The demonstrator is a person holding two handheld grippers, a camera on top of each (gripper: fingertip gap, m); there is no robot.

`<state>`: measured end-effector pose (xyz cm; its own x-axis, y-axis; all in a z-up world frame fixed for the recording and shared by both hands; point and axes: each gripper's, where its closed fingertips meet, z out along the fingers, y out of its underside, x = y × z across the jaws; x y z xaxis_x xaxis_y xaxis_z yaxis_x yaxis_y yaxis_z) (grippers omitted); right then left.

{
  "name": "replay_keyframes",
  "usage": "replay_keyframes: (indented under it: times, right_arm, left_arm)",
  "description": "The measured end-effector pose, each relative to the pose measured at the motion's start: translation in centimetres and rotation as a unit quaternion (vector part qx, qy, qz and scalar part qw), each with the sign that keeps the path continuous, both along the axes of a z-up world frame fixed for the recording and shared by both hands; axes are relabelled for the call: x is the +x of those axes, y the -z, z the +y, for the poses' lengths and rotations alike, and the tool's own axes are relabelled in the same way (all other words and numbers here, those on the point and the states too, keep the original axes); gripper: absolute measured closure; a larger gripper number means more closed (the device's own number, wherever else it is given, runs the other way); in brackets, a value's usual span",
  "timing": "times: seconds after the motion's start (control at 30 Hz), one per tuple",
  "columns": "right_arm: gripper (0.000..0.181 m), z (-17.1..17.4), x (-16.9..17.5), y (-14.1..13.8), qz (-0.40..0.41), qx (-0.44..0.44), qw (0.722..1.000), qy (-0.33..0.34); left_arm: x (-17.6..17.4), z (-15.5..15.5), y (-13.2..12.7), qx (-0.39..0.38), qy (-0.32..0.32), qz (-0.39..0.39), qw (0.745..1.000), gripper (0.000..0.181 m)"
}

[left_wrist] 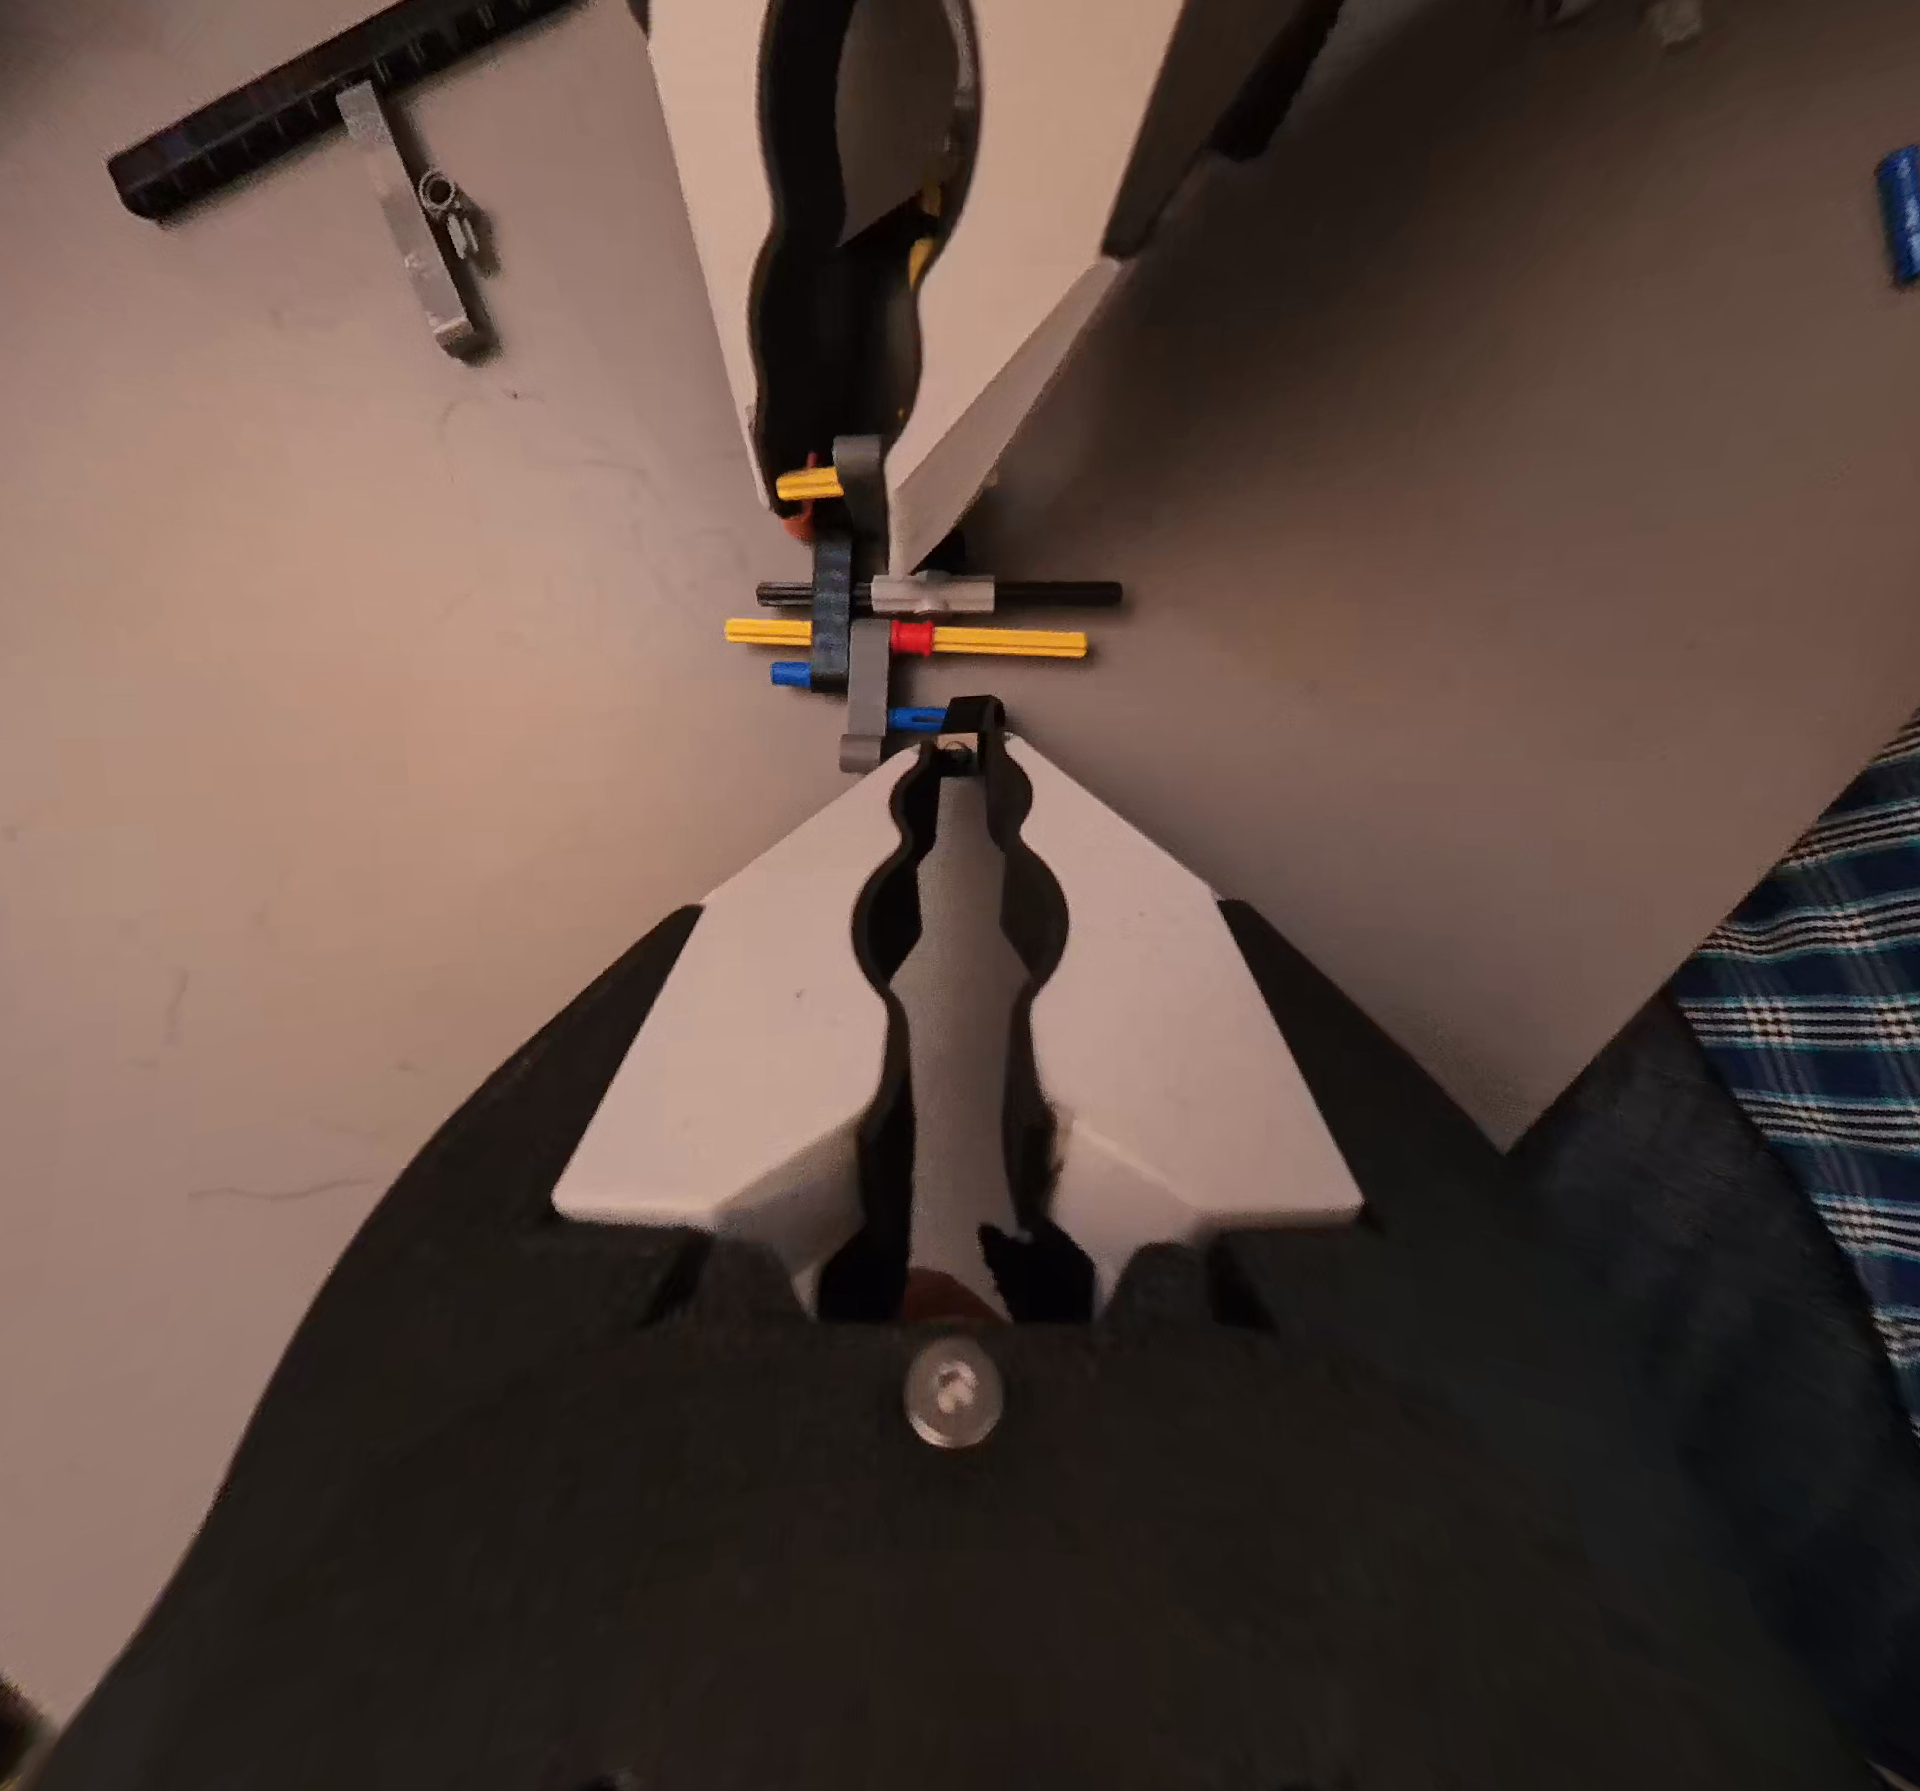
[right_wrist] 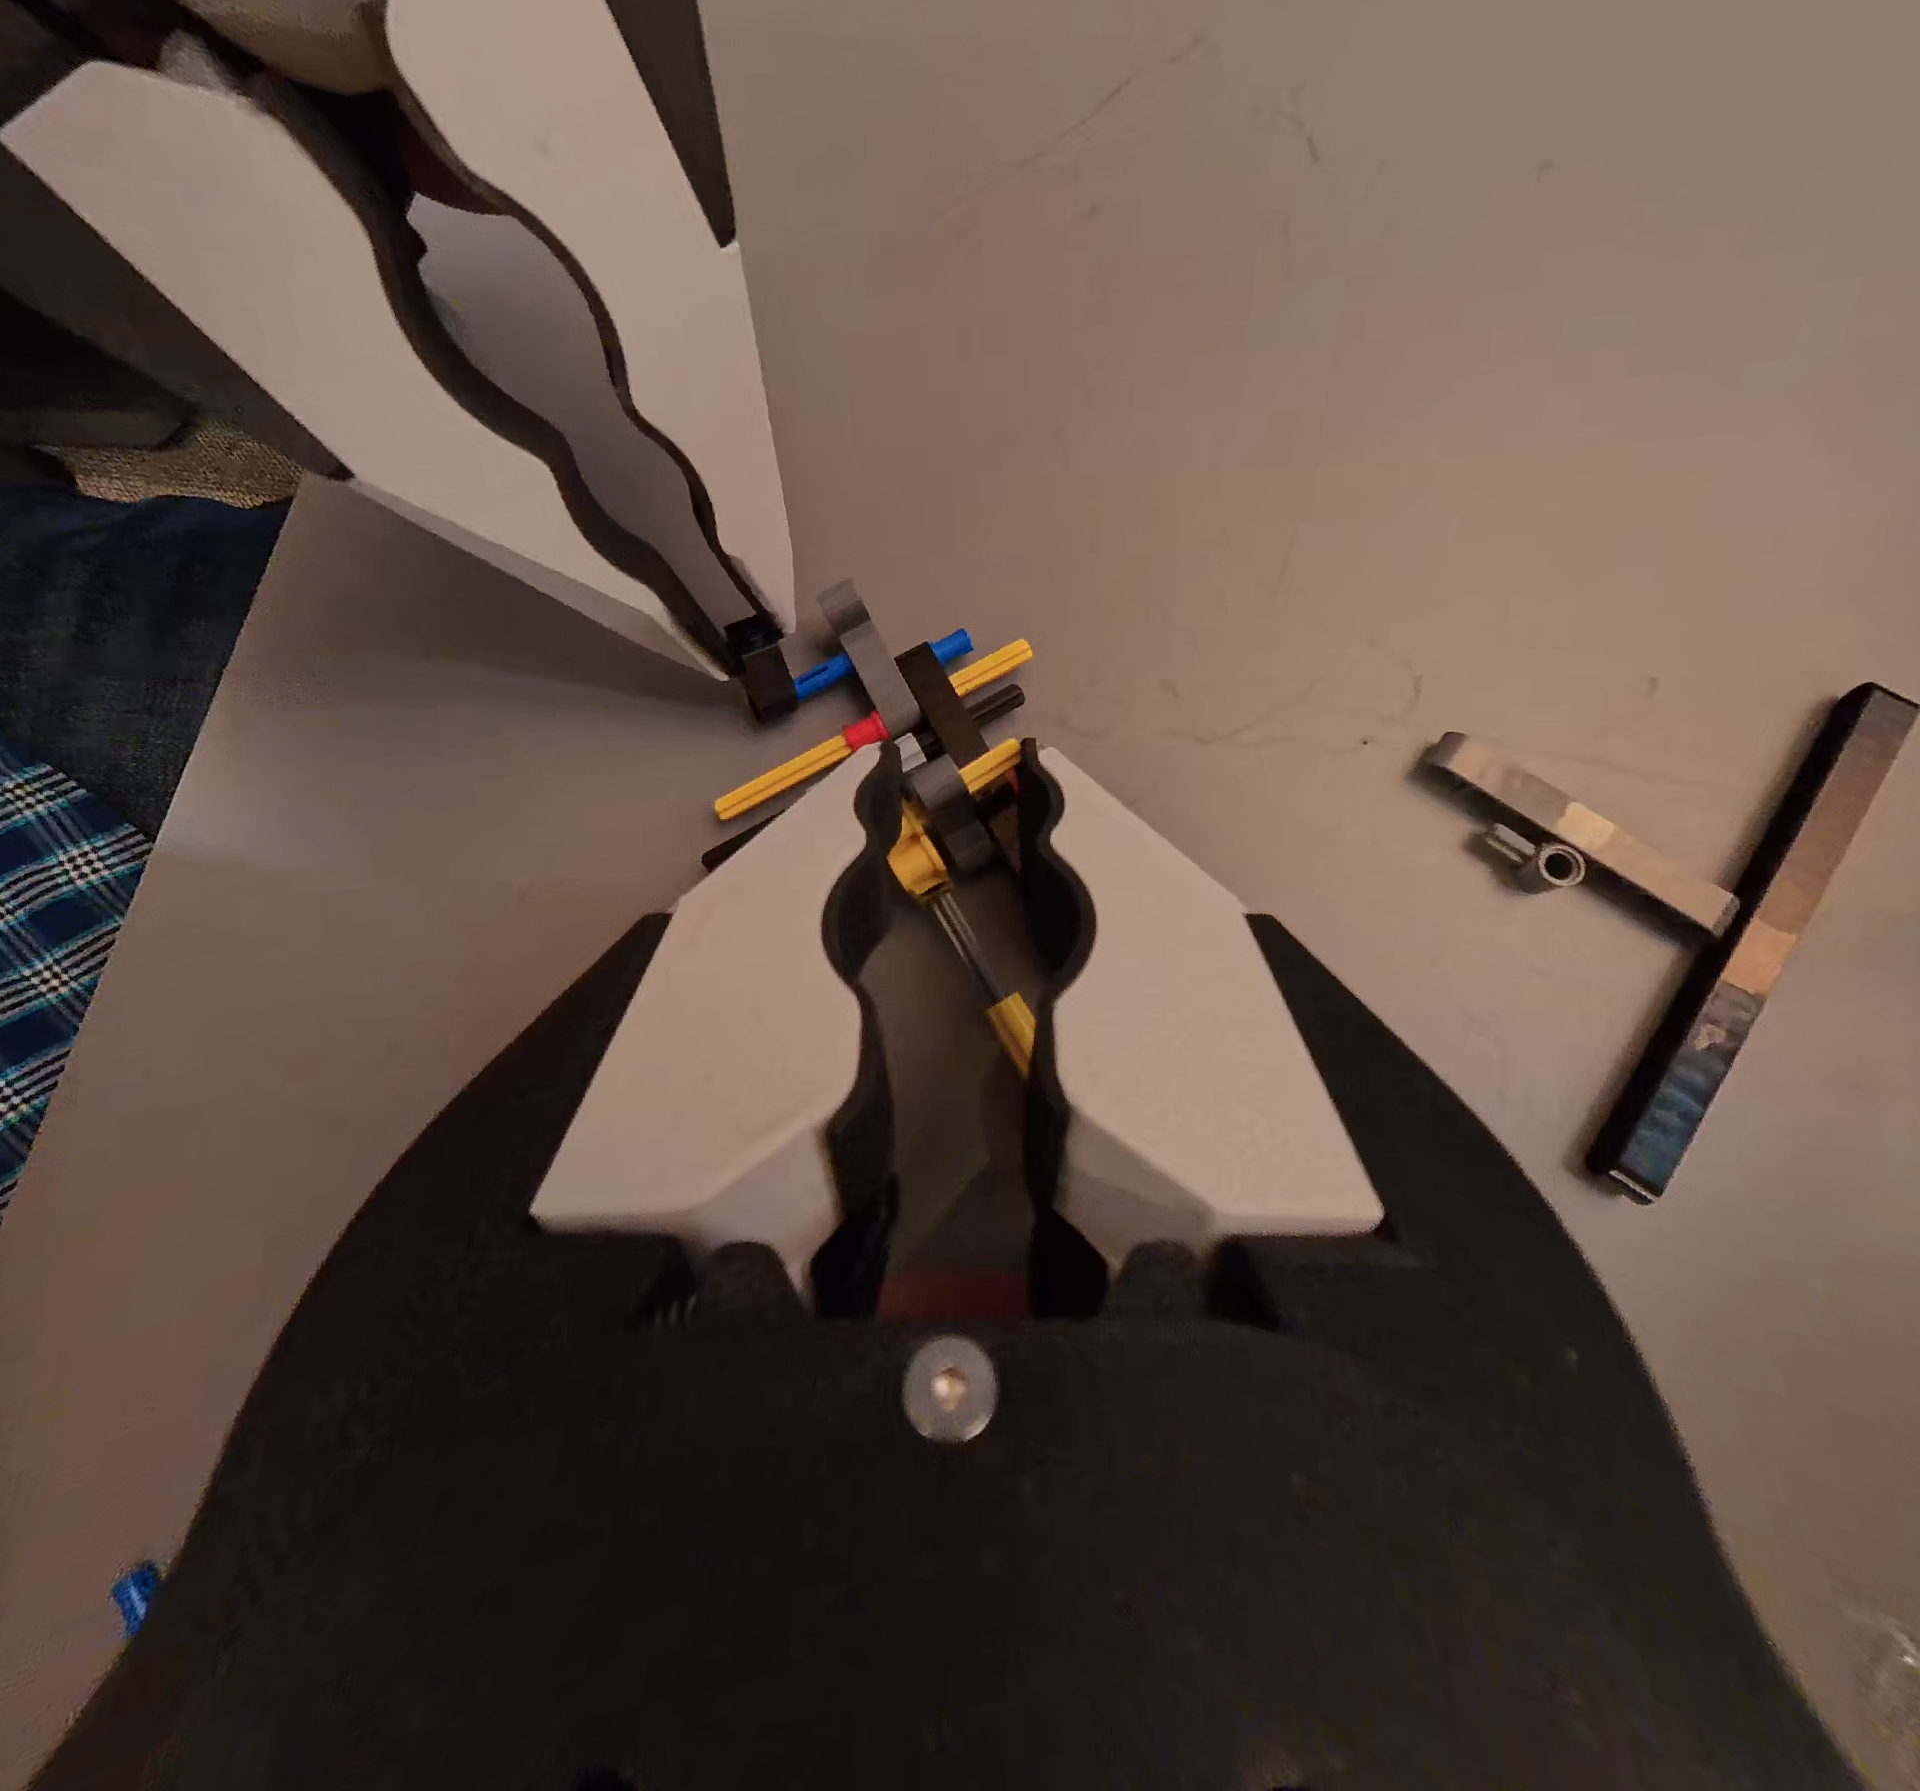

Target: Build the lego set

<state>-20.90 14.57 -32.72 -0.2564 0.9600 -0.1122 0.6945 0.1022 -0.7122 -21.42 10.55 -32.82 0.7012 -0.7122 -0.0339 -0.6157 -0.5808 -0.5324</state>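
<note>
Pale grey surface lies beneath two hand-held grippers meeting tip to tip. The right hand-held gripper is clamped nearly closed on a small lego assembly of grey beams and yellow, black and blue axles, apparently steadying it above the surface. The left hand-held gripper, pinched tight on a small black connector, presses it against the blue pin, likely to seat it; a black beam waits well apart.
</note>
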Motion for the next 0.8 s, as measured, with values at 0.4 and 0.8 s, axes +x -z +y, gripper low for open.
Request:
replay_keyframes:
  times: [0.4, 0.8]
  right_arm:
    - [0.162, 0.09, 0.23, 0.02, 0.001, -0.006, 1.0, 0.008]
    - [0.162, -0.05, 0.52, 0.06, 0.002, -0.013, 1.0, 0.007]
  left_arm:
    - [0.14, 0.17, -0.04, 0.107, 0.003, 0.119, 0.987, 0.172]
    - [0.12, -0.13, 0.77, 0.111, 0.006, 0.151, 0.982, 0.171]
